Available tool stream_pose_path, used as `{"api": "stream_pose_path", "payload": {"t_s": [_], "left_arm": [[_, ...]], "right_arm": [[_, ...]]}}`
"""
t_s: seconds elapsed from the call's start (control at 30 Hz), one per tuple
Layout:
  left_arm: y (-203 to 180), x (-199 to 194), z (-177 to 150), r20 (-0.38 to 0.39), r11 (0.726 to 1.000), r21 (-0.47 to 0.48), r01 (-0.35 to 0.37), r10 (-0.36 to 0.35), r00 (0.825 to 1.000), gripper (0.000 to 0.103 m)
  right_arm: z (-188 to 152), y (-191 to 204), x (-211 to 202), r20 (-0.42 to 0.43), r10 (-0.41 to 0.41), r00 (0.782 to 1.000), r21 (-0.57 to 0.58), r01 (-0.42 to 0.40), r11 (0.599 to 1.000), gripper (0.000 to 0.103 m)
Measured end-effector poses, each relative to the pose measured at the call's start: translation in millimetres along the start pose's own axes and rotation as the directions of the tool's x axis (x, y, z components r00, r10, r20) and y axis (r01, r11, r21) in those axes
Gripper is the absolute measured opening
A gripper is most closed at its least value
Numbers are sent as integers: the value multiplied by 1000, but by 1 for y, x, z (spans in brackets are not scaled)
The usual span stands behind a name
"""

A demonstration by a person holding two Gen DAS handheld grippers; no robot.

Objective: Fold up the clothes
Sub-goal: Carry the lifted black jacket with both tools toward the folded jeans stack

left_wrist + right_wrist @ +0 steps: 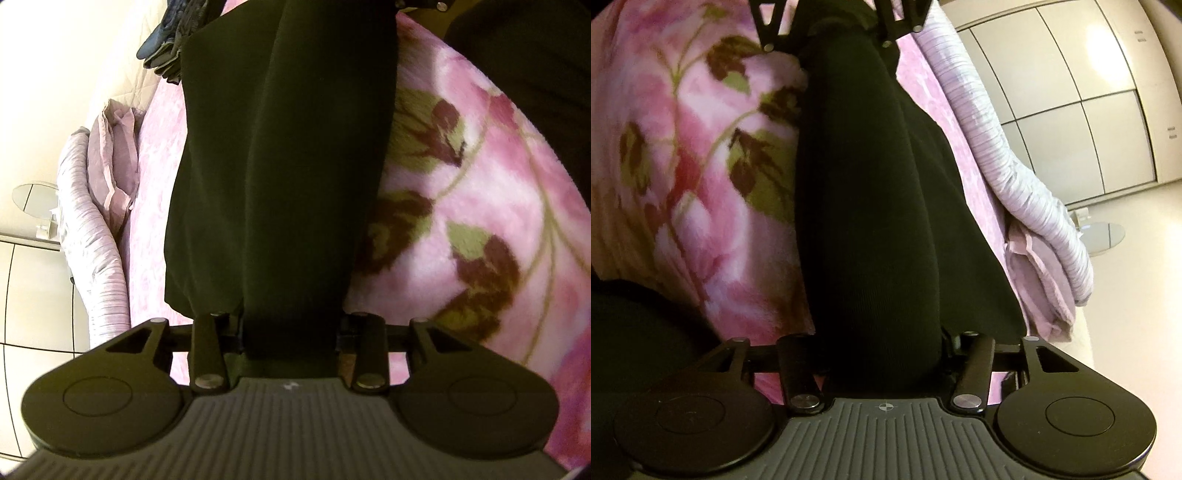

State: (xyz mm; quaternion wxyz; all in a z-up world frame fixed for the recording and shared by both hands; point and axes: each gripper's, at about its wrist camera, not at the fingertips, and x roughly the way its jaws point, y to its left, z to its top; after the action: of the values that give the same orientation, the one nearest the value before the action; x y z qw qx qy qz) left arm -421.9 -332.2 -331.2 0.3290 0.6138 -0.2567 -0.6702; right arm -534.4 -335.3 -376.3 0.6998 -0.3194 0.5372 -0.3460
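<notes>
My left hand-held gripper [290,332] and right hand-held gripper [882,354] each clamped on an end of the black garment [280,177], stretched taut between them above the pink floral blanket [480,192], lilac pillows [110,162] beyond it

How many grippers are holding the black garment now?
2. The left gripper holds one end of the black garment; the right gripper holds the opposite end.
</notes>
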Motion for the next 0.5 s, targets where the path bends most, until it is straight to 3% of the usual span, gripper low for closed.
{"api": "stream_pose_path", "payload": {"t_s": [0.27, 0.5], "left_arm": [[-1, -2, 0, 1, 1000, -1, -2, 2, 1000, 34], [-1, -3, -2, 9, 1000, -4, -1, 1, 1000, 34]], "right_arm": [[24, 2, 20, -26, -44, 999, -81, 42, 996, 60], [21, -10, 28, -34, -21, 999, -54, 19, 998, 61]]}}
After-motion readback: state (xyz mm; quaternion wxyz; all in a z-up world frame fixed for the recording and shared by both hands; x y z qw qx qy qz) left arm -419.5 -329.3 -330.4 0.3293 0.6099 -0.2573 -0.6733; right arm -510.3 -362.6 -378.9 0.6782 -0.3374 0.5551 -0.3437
